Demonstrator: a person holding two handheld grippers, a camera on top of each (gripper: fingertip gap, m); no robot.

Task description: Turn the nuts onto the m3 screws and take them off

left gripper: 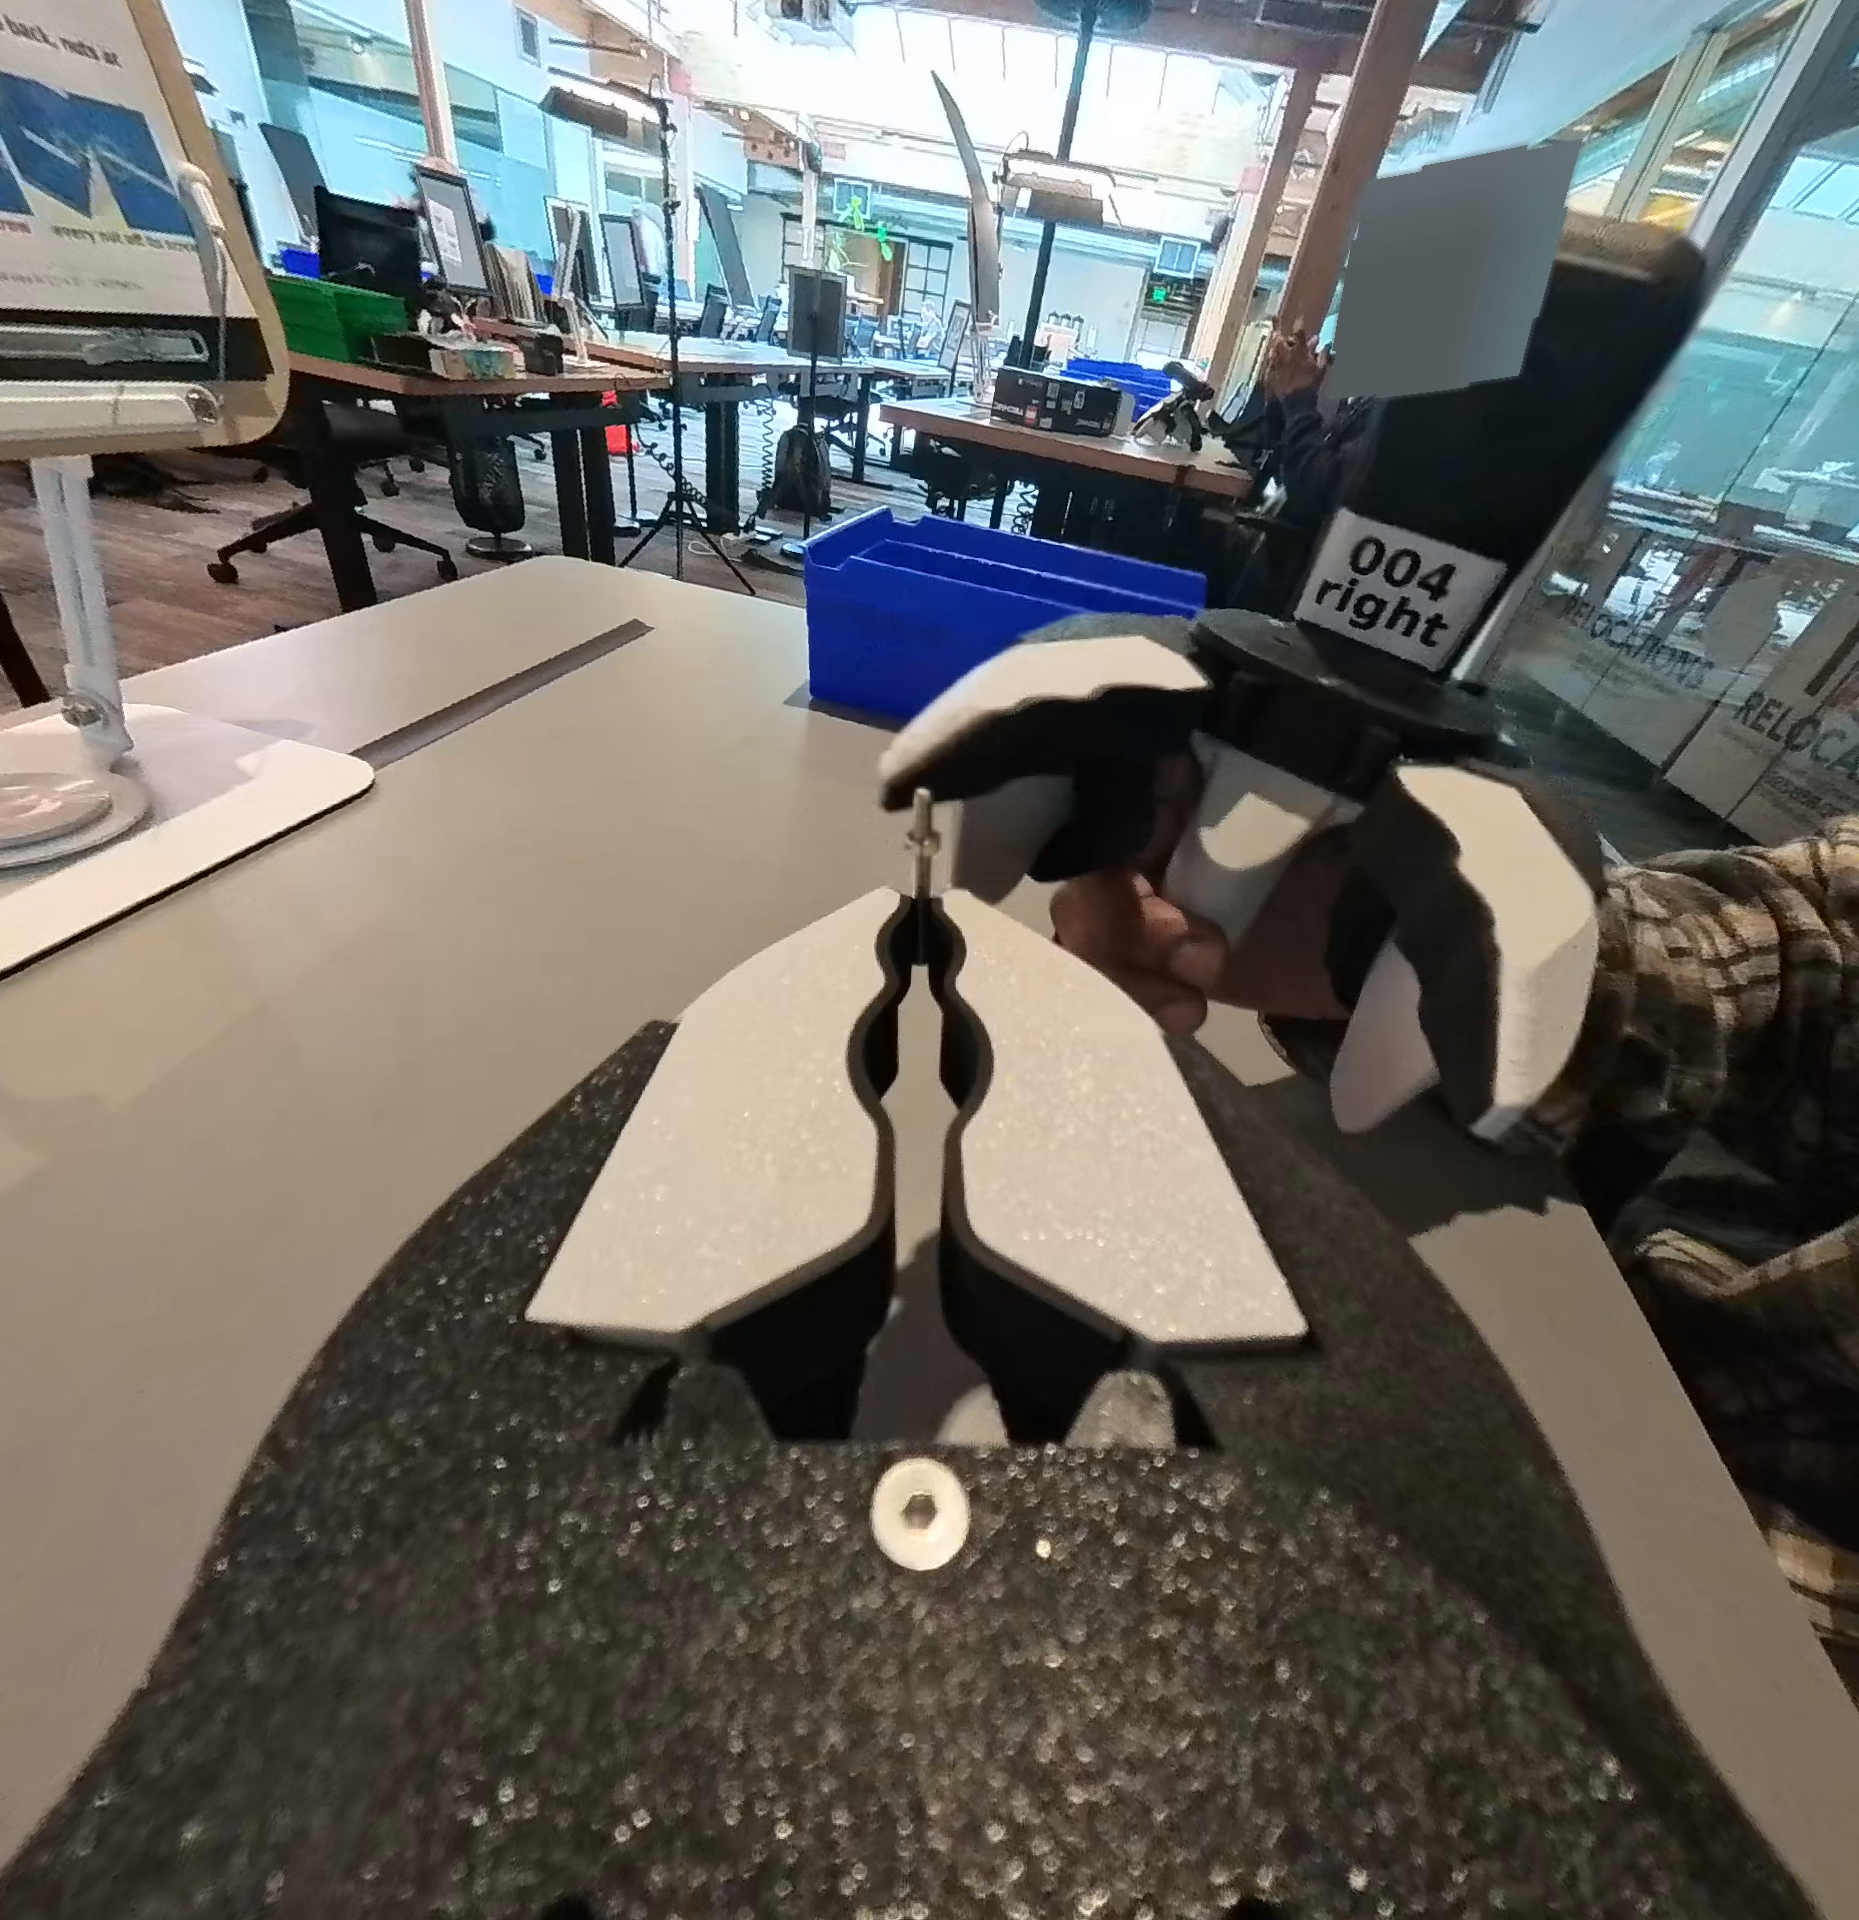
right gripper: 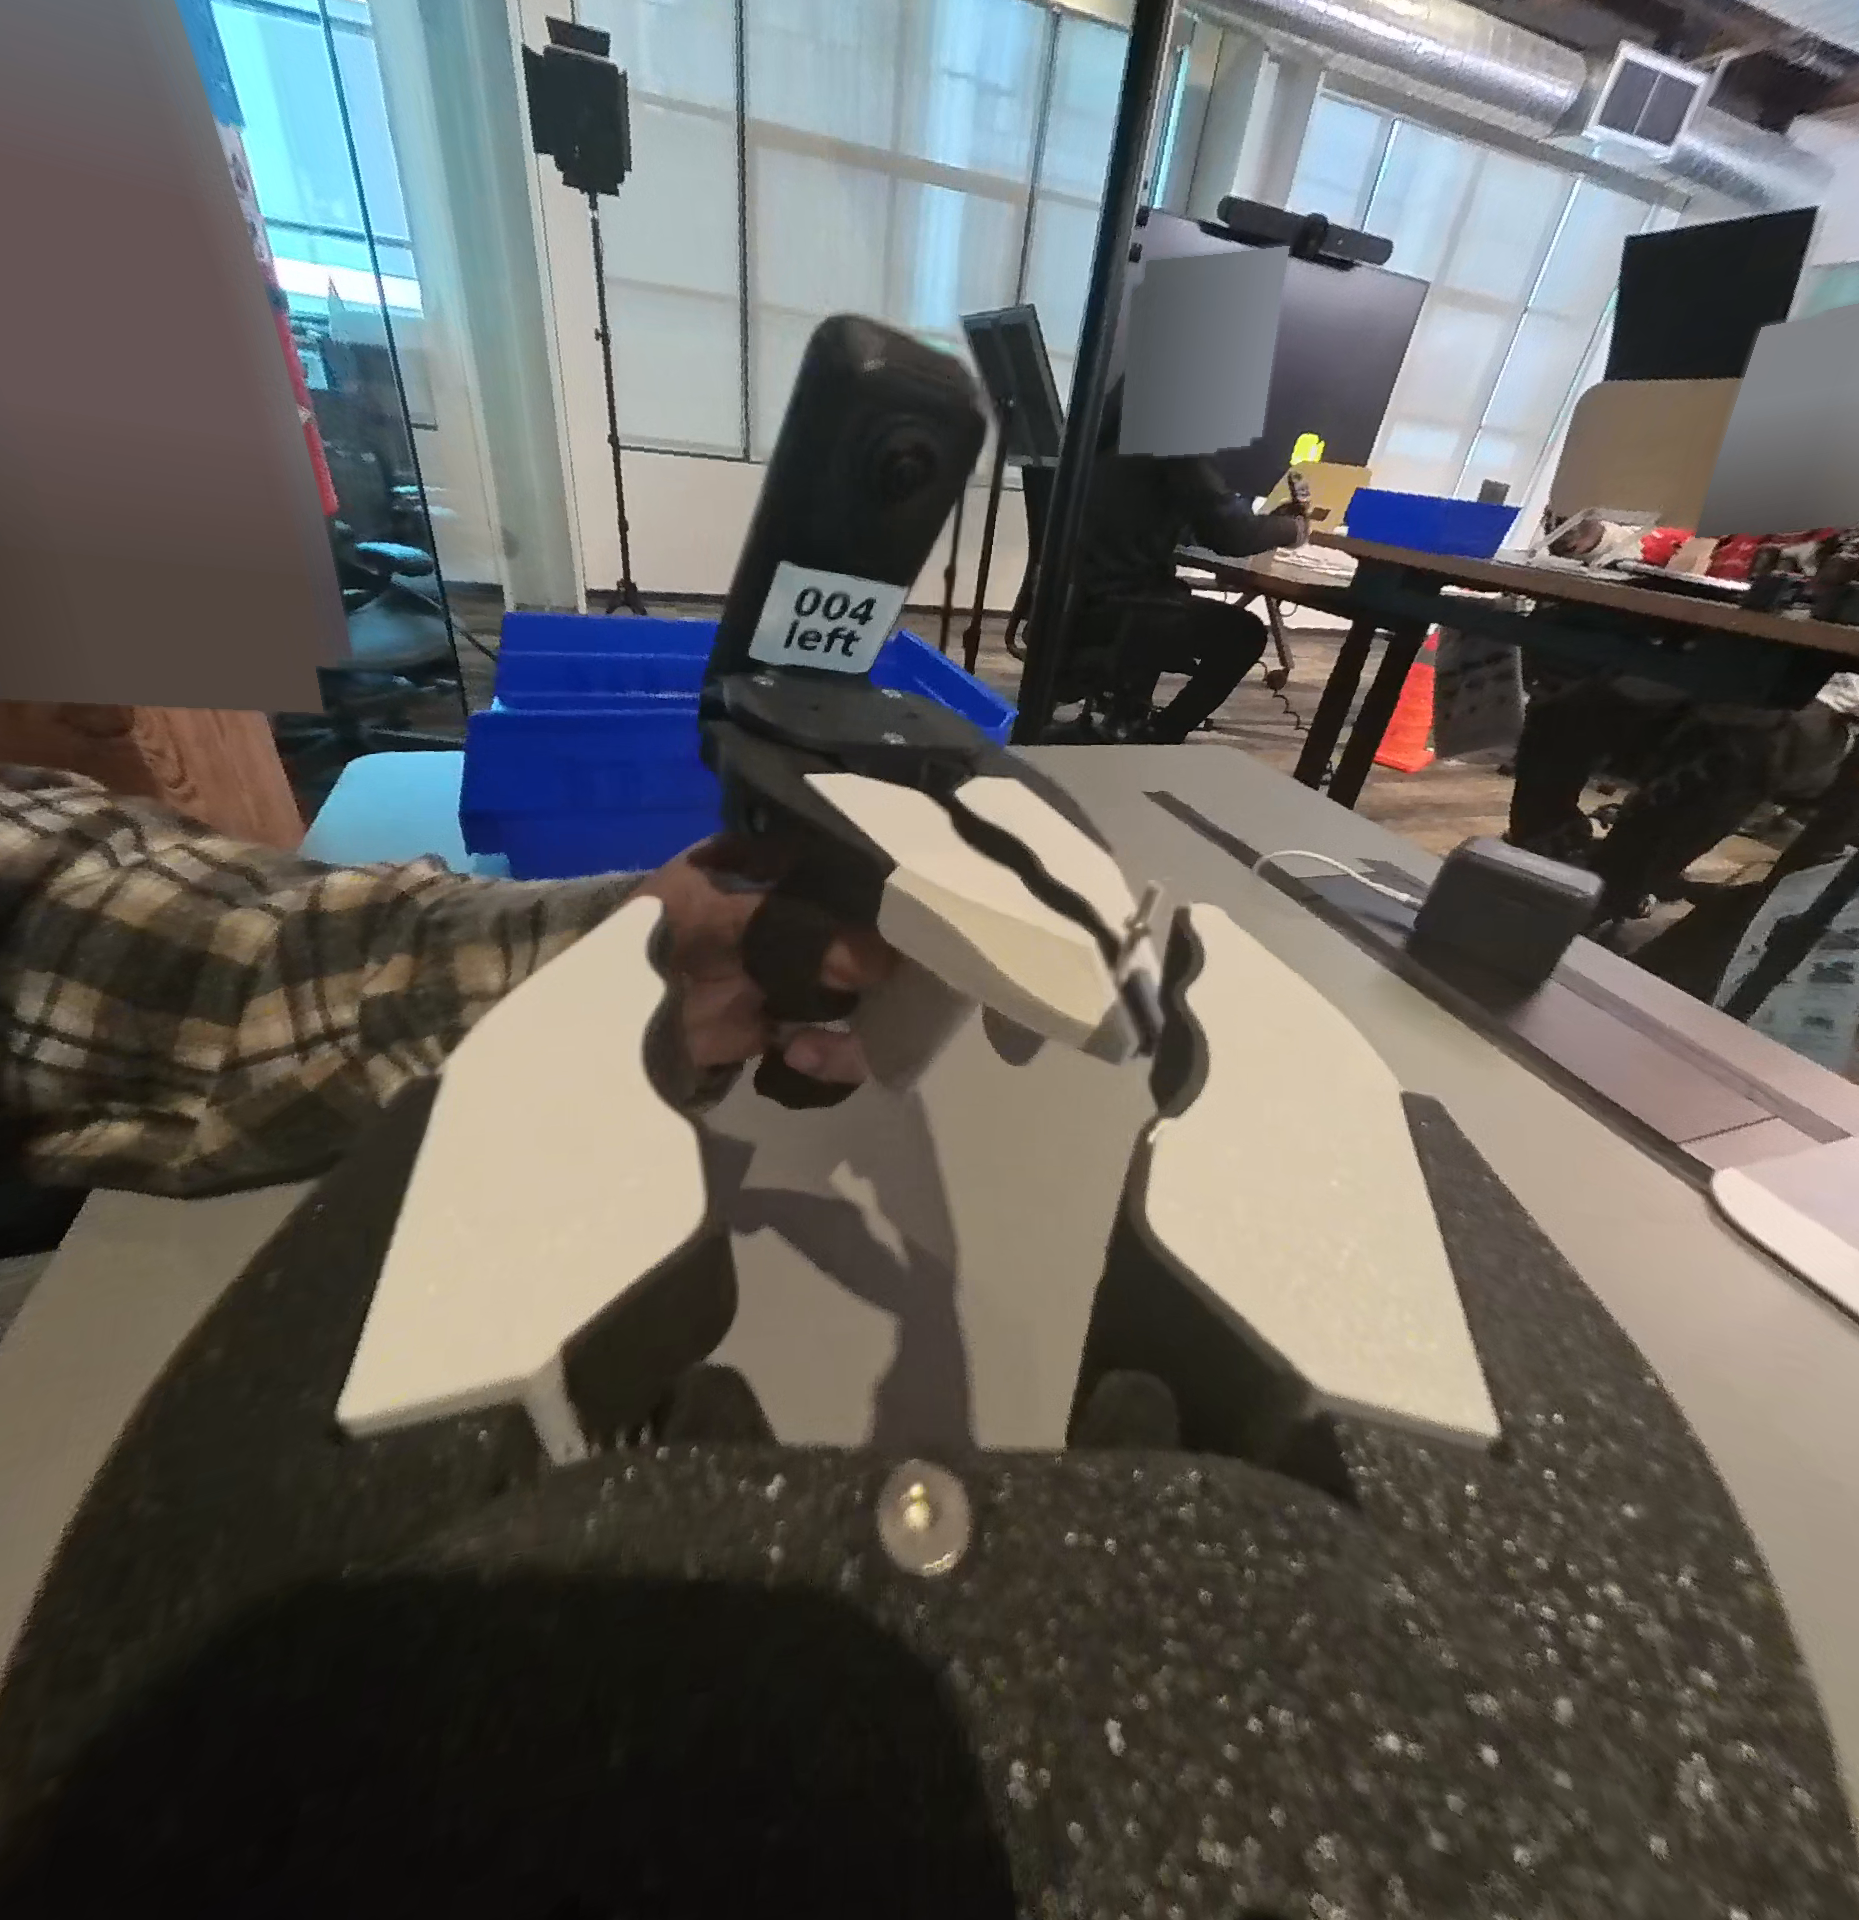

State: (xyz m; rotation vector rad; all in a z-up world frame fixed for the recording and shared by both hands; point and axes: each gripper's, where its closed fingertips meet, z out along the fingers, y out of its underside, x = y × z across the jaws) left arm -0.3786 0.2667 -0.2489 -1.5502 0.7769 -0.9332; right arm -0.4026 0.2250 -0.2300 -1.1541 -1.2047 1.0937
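- The fingers point(left gripper: 759, 1091) of the left gripper point(left gripper: 920, 914) are closed on a thin screw point(left gripper: 920, 847), pinched at their very tips; the screw sticks out past the tips, roughly upright in the left wrist view.
- A small nut point(left gripper: 922, 828) sits on the screw's shaft, partway between the left tips and the screw's free end.
- The right gripper point(right gripper: 920, 1023) has its fingers point(right gripper: 551, 1153) spread wide apart, holding nothing; one finger lies just beside the screw's free end, and whether it touches cannot be told.
- In the right wrist view the screw point(right gripper: 1138, 951) and the nut point(right gripper: 1146, 910) sit close against the inner edge of the farther right finger, held well above the grey counter point(left gripper: 437, 883).
- A blue bin point(left gripper: 966, 613) stands at the counter's far edge.
- A hand point(left gripper: 1164, 940) in a plaid sleeve point(left gripper: 1735, 997) grips the right gripper's handle.
- A white stand base point(left gripper: 94, 769) rests near the counter's left edge.
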